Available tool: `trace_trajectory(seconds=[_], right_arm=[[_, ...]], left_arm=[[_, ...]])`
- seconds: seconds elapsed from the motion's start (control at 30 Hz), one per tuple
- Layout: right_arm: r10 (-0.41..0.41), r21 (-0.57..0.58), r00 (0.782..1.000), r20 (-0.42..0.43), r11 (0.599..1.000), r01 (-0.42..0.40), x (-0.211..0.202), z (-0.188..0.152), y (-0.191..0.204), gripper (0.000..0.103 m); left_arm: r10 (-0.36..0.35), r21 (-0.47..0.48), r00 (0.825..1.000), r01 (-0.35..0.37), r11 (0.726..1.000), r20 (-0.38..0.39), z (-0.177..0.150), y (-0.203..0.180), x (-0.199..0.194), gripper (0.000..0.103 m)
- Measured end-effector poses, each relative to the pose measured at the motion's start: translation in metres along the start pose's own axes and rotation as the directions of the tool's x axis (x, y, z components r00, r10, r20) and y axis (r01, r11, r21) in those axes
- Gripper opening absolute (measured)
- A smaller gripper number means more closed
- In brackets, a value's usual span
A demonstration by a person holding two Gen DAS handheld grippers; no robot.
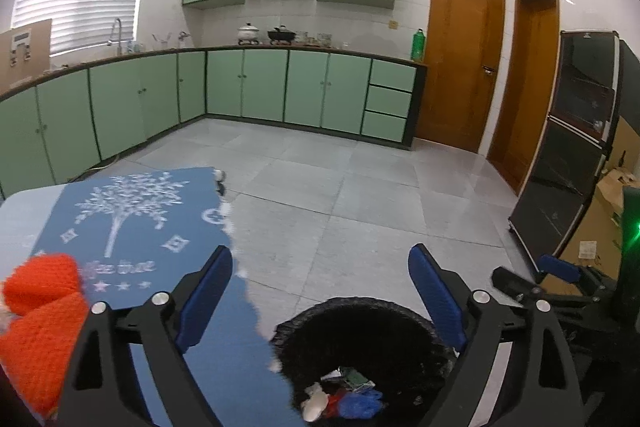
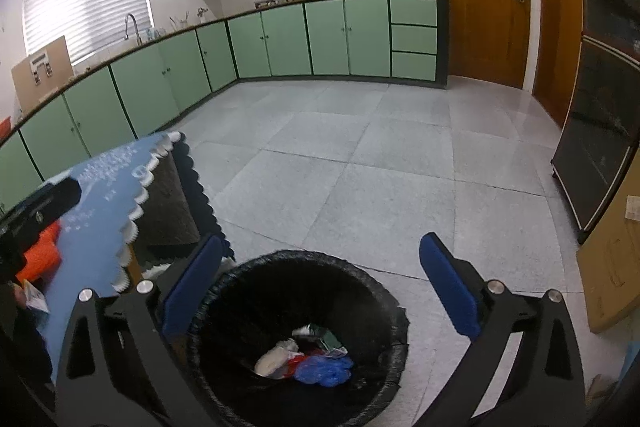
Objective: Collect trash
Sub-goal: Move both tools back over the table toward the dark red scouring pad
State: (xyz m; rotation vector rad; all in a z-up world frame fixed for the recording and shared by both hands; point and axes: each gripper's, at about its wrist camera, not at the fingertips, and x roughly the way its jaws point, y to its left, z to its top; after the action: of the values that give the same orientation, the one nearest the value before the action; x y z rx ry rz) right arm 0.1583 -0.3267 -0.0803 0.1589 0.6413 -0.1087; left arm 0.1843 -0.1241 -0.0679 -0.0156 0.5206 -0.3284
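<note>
Orange knit cloth point(image 1: 44, 303) sits at the far left on the blue tablecloth point(image 1: 132, 227), with what looks like a small scrap of paper point(image 2: 34, 301) just beside it in my right-hand view; I cannot tell exactly what that scrap is. My left gripper point(image 1: 320, 287) hangs over the table's edge with its jaws spread wide and nothing between them. Further right, on the floor just beside the table, stands the black-lined bin point(image 2: 296, 267), and in its bottom lies the trash point(image 2: 308, 359): something white, something red, a crumpled blue piece. My right gripper point(image 2: 320, 275) hovers directly above the bin's mouth, also spread wide and empty.

I judge that I am at the drop-off point of a cycle, with both tools free. The next move, as I read it, calls for swinging back left over the table, finding any remaining litter near the orange cloth, and closing on it without dragging the tablecloth.
</note>
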Motion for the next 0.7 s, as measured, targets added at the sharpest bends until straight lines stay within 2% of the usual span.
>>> trace_trajectory(seconds=[0.33, 0.53, 0.7], right_arm=[[0.098, -0.032, 0.993, 0.065, 0.995, -0.096, -0.042, 0.011, 0.055, 0.098], [0.164, -0.070, 0.984, 0.063, 0.985, -0.160, -0.054, 0.006, 0.099, 0.098], [0.201, -0.098, 0.977, 0.063, 0.976, -0.195, -0.062, -0.003, 0.135, 0.098]], left_arm=[[0.088, -0.020, 0.995, -0.087, 0.996, 0.044, 0.005, 0.056, -0.064, 0.090], [0.190, -0.042, 0.979, -0.187, 0.981, 0.073, -0.002, 0.101, -0.104, 0.090], [0.258, -0.054, 0.964, -0.255, 0.965, 0.063, -0.014, 0.132, -0.126, 0.090]])
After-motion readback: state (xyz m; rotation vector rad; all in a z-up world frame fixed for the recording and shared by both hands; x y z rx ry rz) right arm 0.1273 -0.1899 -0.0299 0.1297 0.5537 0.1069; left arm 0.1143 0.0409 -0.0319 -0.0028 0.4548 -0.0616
